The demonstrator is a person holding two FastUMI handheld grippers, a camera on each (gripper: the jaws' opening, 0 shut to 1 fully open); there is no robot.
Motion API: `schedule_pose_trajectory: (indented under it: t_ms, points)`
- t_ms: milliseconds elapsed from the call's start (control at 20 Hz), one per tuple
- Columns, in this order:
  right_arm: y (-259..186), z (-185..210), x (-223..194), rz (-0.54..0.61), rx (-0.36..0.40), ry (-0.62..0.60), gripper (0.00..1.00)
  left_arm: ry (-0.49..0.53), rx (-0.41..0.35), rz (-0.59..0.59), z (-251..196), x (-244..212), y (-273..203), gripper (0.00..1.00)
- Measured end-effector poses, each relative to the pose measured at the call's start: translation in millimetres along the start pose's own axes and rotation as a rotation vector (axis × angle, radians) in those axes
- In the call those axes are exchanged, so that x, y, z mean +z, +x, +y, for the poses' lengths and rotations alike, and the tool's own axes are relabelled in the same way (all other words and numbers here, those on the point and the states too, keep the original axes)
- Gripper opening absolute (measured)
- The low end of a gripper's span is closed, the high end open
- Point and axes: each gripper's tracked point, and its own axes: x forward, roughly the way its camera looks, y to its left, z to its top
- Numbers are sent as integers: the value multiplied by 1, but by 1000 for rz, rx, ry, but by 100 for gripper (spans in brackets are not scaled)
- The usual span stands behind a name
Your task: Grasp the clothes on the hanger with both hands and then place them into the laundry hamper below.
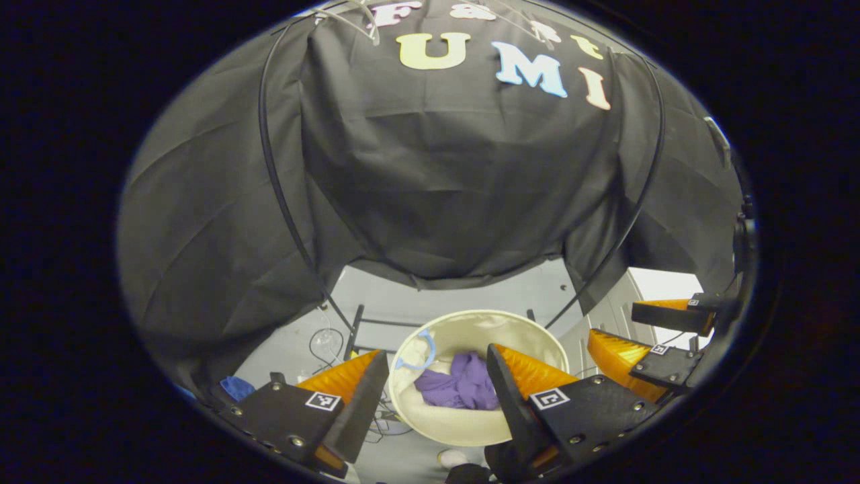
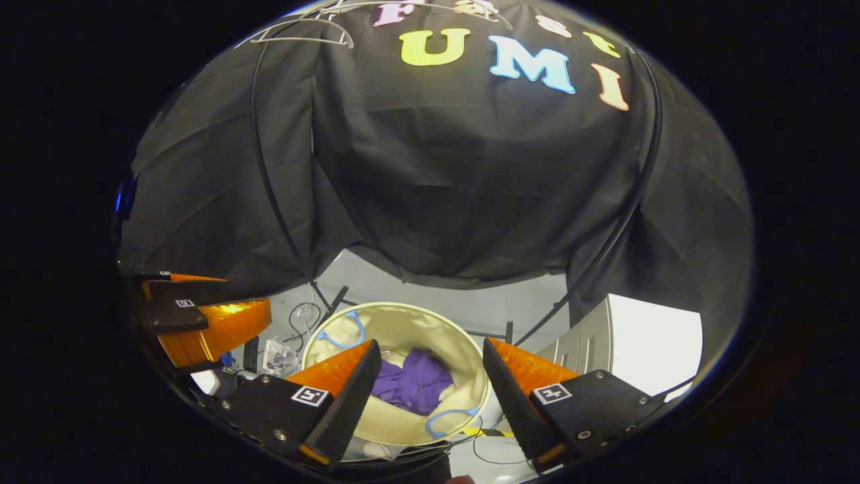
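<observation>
open grippers (image 2: 428, 376), grey floor (image 2: 430, 282), black cloth wall (image 2: 470, 168)

Soft, crumpled purple cloth garment (image 2: 413, 383) lies inside the matt cream fabric hamper (image 2: 463, 349), between ribbed glossy orange plastic fingers (image 2: 531, 370).

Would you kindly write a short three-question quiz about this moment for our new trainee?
1. True or false: the purple garment lies inside the cream laundry hamper.
2. Multiple choice: the left gripper is (a) shut on the garment, (b) open and holding nothing, (c) shut on a hanger.
3. Fill in: in the right gripper view, the right gripper has its jaws ____ above the hamper.

Key:
1. True.
2. b.
3. Open.
</observation>
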Motion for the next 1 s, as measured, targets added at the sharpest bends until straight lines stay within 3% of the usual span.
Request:
schedule_pose_trajectory:
  t_ms: [400, 500, 1000]
  points:
    - [-73, -17, 82, -249, -50, 22, 94, 48, 6, -321, 9, 127, -89, 86]
    - [-95, -26, 103, -310, -75, 33, 94, 49, -5, -402, 7, 156, -115, 92]
    - [-205, -65, 168, -570, -196, 89, 94, 56, -31, -649, -4, 234, -226, 92]
